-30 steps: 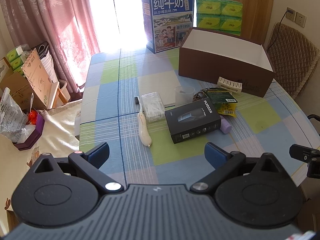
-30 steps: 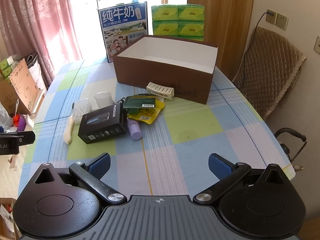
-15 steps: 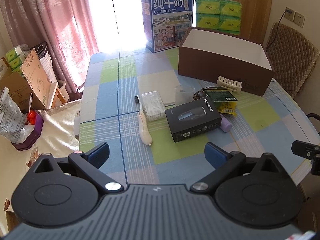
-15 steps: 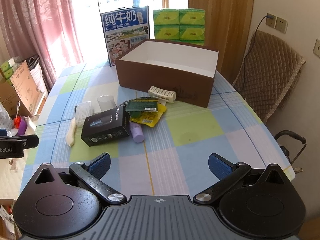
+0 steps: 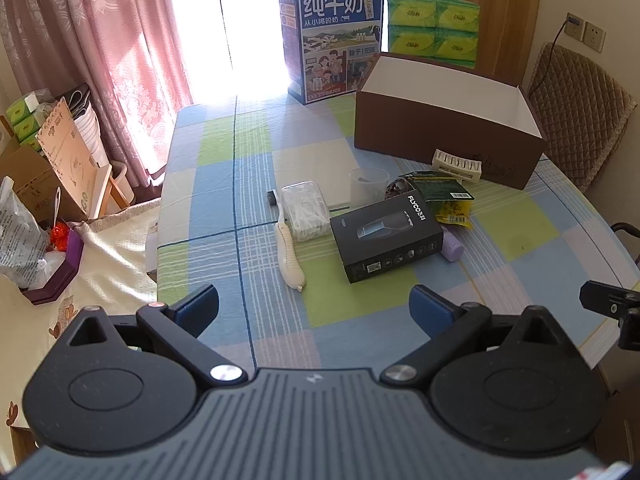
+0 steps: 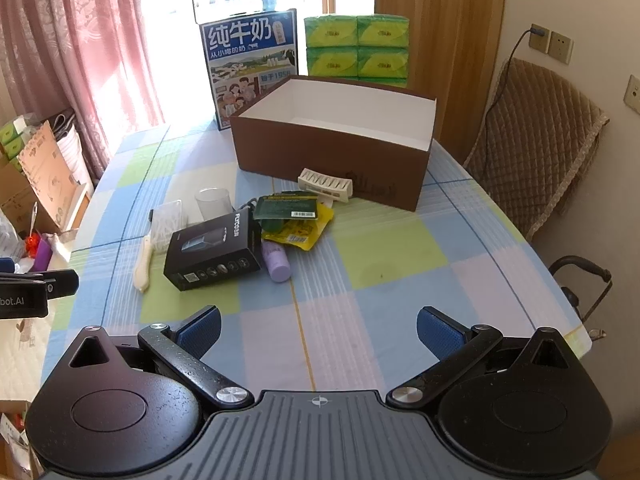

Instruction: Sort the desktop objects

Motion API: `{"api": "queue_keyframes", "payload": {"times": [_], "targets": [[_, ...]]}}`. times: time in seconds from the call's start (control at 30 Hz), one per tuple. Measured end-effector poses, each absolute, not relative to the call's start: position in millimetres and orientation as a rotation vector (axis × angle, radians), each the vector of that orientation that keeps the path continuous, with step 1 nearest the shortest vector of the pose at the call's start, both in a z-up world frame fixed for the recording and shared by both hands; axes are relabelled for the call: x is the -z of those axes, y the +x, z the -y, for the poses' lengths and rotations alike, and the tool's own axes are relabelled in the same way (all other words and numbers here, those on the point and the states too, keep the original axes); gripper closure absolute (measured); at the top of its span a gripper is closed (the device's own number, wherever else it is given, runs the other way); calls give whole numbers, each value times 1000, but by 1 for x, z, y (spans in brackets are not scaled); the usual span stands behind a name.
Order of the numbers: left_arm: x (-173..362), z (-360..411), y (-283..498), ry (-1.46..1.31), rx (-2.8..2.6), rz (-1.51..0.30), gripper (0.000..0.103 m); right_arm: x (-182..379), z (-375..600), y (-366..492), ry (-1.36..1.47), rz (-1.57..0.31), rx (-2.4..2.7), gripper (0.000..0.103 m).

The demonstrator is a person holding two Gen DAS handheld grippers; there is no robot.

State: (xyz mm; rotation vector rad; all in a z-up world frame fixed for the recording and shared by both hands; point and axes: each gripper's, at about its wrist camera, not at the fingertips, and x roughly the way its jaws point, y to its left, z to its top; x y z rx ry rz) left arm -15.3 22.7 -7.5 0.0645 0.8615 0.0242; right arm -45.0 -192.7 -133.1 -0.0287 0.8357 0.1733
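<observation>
A cluster of objects lies mid-table: a black shaver box point(image 5: 386, 236) point(image 6: 214, 250), a cream brush point(image 5: 289, 254) point(image 6: 143, 264), a clear swab case point(image 5: 305, 210) point(image 6: 165, 224), a plastic cup point(image 5: 368, 188) point(image 6: 214, 203), green and yellow packets point(image 5: 444, 196) point(image 6: 296, 218), a lilac bottle point(image 5: 453, 245) point(image 6: 276, 263) and a white rack point(image 5: 458, 165) point(image 6: 325, 185). Behind them stands an open brown box point(image 5: 448, 136) point(image 6: 332, 148). My left gripper point(image 5: 314, 308) and right gripper point(image 6: 318, 328) hover open over the near table edge, holding nothing.
A blue milk carton point(image 5: 332, 40) point(image 6: 252, 68) and green tissue packs point(image 5: 434, 28) point(image 6: 356, 46) stand at the table's far end. A padded chair point(image 6: 536, 140) sits right. Cardboard boxes and bags point(image 5: 48, 184) crowd the floor on the left, by pink curtains.
Both grippers have drifted slightly back and up, so the objects look a little farther off. Their fingers stay open, and nothing on the table has moved.
</observation>
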Motion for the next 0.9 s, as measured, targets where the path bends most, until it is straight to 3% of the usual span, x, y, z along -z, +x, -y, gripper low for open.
{"api": "queue_keyframes", "payload": {"times": [0.9], "targets": [[11,-29,1,89,-6,-882,3,143,189,-22,-19,-873,-151,2]]}}
